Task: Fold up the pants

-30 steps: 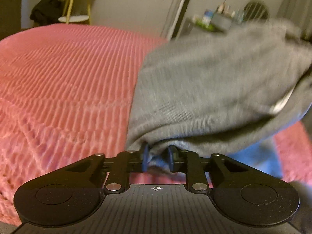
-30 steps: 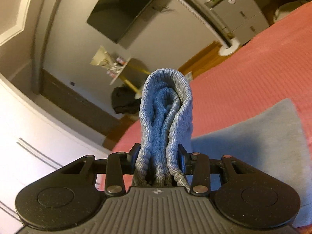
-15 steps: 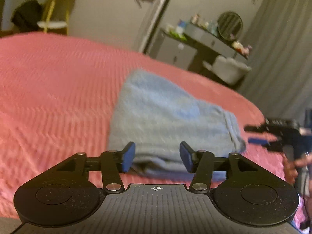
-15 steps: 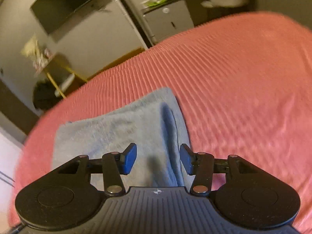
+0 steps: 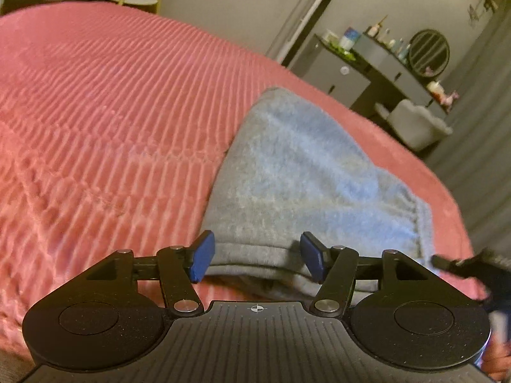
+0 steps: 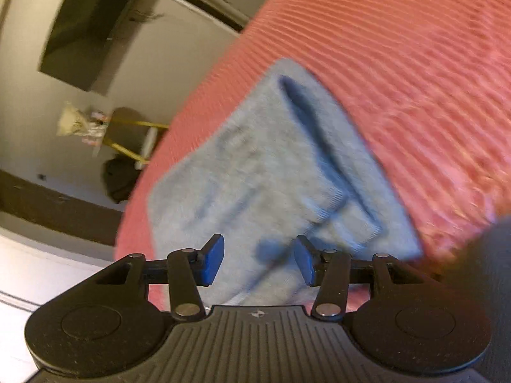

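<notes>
Fingers [image 5: 202, 255] of both grippers spread, released; folded pants [image 5: 306, 172] seemingly lie lengthwise away on bedspread [image 5: 111, 102].

Right wrist view smeared by motion, pants [image 6: 271, 172] seams indistinct, dark blurred mass at 4 o'clock unidentifiable, left wrist view: pants near edge hidden behind left gripper [image 5: 257, 257] body, dresser [image 5: 380, 67] items at 1 o'clock too small to identify, right gripper [image 5: 472, 263] at 3 o'clock blurred, cut off by frame edge

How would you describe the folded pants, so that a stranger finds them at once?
Look at the wide pink ribbed bedspread. The grey-blue sweatpants lie folded flat on it as the only garment, just beyond both open grippers, soft and fleecy against the pink ridges.
</notes>
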A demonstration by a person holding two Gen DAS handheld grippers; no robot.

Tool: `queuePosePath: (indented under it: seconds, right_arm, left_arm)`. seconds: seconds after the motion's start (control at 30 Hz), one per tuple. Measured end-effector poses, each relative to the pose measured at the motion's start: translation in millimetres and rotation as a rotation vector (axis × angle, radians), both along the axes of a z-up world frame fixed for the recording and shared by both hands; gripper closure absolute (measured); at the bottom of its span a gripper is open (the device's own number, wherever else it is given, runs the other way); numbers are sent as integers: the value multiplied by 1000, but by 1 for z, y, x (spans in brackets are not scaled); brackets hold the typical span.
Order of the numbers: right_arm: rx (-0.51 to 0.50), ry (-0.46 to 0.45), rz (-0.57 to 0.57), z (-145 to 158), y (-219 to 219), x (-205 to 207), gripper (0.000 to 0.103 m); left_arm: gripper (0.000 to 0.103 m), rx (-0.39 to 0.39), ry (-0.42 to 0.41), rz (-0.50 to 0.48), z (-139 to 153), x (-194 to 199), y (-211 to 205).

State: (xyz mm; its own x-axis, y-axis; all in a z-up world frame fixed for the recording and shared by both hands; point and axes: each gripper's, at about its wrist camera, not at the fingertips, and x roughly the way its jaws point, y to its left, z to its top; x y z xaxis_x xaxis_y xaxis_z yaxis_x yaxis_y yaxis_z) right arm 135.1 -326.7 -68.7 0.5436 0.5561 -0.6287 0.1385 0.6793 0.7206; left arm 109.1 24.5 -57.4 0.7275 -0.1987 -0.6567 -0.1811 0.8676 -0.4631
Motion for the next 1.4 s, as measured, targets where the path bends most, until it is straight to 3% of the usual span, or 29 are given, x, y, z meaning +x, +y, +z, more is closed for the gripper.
queuePosePath:
  seconds: [0.17,0.23,0.27,0.3,0.47,0.7,0.83,1.03,1.1,1.17,1.2,1.23,1.27,1.4]
  right_arm:
    - [64,-14,-76,-21,-7,10,53]
    - [104,-14,-113,-31,-8,13,55]
    - [118,-9,-123,-34,-8,15,64]
    - [124,-1,-131,-36,-7,16,66]
    - [144,-22,-157,-49,-1,16,69]
    - [123,-76,-179,-59,4,6,69]
    - [110,-92,-163,-56,4,5,68]
    - [129,-65,-182,-54,5,9,69]
    - [128,-38,-189,-54,4,13,76]
    - [101,-38,-180,-50,6,14,77]
    - [80,-44,-173,-47,8,14,79]
    - [51,-52,-170,-43,10,13,79]
    - [33,-64,-170,-39,12,12,80]
    - [17,-139,-158,-11,14,1,82]
  left_arm:
    - [39,-90,-4,-11,1,-9,4]
    - [40,-173,-18,-20,2,-15,7]
    - [40,-225,-27,-30,1,-18,9]
    - [40,-267,-34,-40,0,-19,11]
    - [40,-457,21,30,-19,-8,19]
    - [41,-574,44,112,-35,4,22]
    - [43,-584,78,106,-40,-3,23]
    - [43,-619,46,184,-48,5,34]
    - [43,-646,43,204,-51,11,40]
    - [49,-667,33,217,-55,12,41]
    - [62,-653,31,216,-54,13,42]
    - [82,-638,23,210,-54,13,43]
    - [90,-631,13,208,-53,11,45]
    - [93,-654,-64,198,-39,-7,51]
